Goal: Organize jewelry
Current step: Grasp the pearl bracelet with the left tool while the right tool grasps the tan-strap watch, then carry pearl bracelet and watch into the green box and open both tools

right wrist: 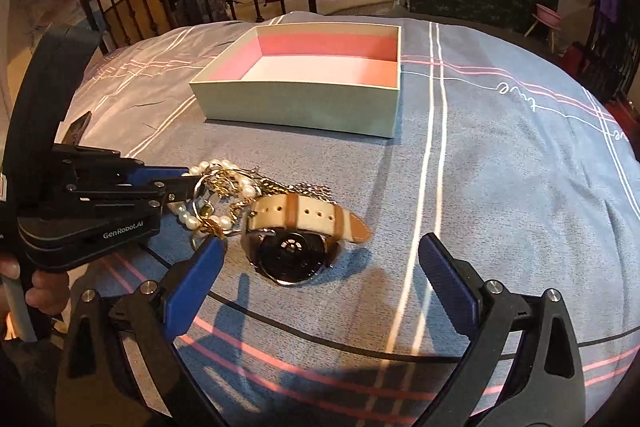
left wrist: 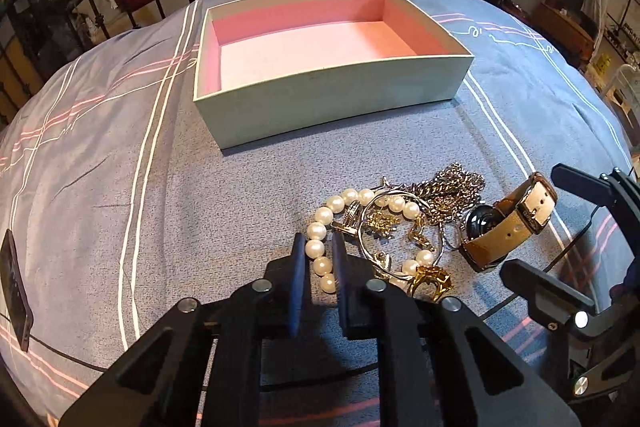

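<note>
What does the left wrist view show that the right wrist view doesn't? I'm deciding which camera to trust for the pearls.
Only the left wrist view: the left claw closed on the pearl bracelet, and a gold ring near it.
Only the right wrist view: the right claw open, the watch lying near its left finger, and a hand gripping the left tool.
Both: the empty pink-lined box and the jewelry pile on the blue bedsheet.

Glossy pearls [left wrist: 320, 241], shiny metal chain [left wrist: 450, 187], matt cloth bedspread [left wrist: 224, 203]
</note>
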The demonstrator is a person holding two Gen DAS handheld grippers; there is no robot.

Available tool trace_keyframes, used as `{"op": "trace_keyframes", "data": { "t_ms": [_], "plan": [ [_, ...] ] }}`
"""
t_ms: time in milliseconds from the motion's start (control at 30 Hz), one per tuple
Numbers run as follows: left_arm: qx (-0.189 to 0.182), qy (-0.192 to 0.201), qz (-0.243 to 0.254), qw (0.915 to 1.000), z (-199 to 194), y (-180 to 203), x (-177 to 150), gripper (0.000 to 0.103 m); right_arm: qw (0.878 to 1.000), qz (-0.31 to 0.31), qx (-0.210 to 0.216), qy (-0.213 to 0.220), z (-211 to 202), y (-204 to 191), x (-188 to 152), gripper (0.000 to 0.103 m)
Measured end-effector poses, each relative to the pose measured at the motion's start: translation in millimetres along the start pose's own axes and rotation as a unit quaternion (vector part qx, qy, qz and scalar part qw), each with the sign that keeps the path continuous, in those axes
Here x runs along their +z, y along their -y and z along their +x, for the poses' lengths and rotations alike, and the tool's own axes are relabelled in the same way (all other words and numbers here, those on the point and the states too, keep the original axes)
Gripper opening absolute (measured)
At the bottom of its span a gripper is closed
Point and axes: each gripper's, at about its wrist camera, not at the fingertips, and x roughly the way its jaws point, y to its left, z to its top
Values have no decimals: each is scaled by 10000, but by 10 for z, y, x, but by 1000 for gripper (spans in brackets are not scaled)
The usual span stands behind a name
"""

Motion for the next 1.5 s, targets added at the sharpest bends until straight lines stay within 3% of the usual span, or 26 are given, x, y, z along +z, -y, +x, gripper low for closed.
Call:
{"op": "trace_keyframes", "data": {
  "t_ms": [167,467,600,1167,1500],
  "plan": [
    [-274,235,-291,9989,-127,-84,-10,11,9998,48,156,-72,91,-22,7,96],
    [-296,714,-322,9965,-432,-40,100,10,9987,150,378,-320,256,-57,83,95],
    [-359,915,-357,9945,-581,-29,136,9,9987,122,281,-417,291,-63,66,52],
    [-521,1649,-265,9846,-1091,-70,305,9,9998,28,194,98,-24,-54,144,50],
    [-424,2034,-100,9781,-1253,-48,539,10,9983,-262,141,499,-185,-45,501,50]
  ]
}}
